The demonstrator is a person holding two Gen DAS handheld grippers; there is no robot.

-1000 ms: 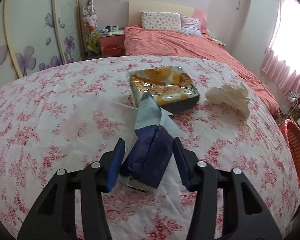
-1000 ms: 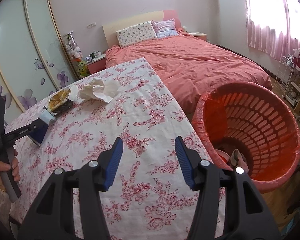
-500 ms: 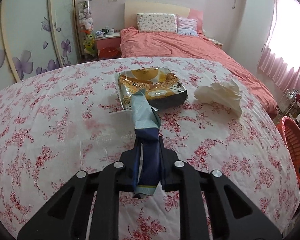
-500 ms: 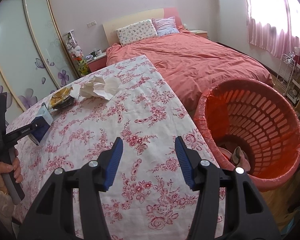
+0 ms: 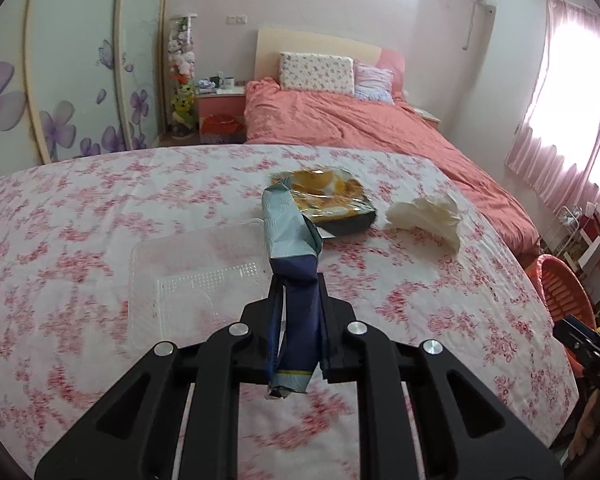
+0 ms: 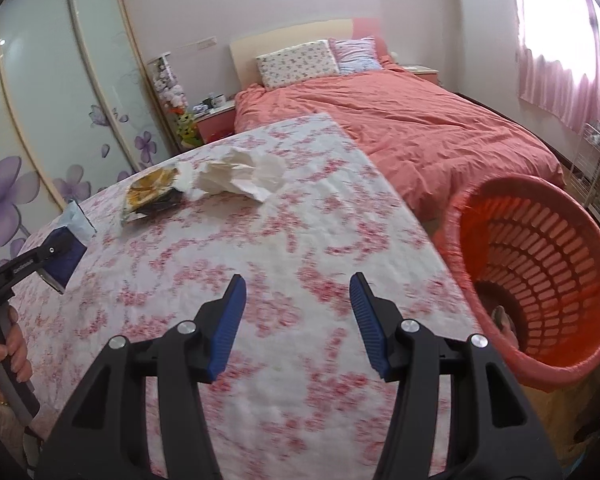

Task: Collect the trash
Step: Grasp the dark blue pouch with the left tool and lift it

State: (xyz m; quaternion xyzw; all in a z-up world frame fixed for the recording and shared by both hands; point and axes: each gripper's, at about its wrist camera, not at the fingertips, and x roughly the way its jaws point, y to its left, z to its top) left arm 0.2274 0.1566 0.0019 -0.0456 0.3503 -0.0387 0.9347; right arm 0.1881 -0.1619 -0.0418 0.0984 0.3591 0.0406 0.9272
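Note:
My left gripper (image 5: 298,300) is shut on a blue and pale-green crumpled wrapper (image 5: 290,240) and holds it above the floral tablecloth (image 5: 80,208); it also shows at the left of the right wrist view (image 6: 66,240). A yellow snack bag (image 5: 326,200) and a crumpled white tissue (image 5: 428,216) lie farther back on the table. A clear plastic lid (image 5: 196,276) lies under the wrapper. My right gripper (image 6: 298,316) is open and empty over the table near its right edge, beside the orange trash basket (image 6: 540,272).
A bed with a coral cover (image 6: 420,120) stands behind the table. A wardrobe with flower-print doors (image 6: 60,100) is at the left. A nightstand (image 5: 220,112) with toys stands by the headboard. A wire rack (image 6: 596,160) stands near the curtain.
My left gripper closed on the blue wrapper and lifted it off the table, uncovering the clear lid. My right gripper stayed open, drifting slightly toward the table.

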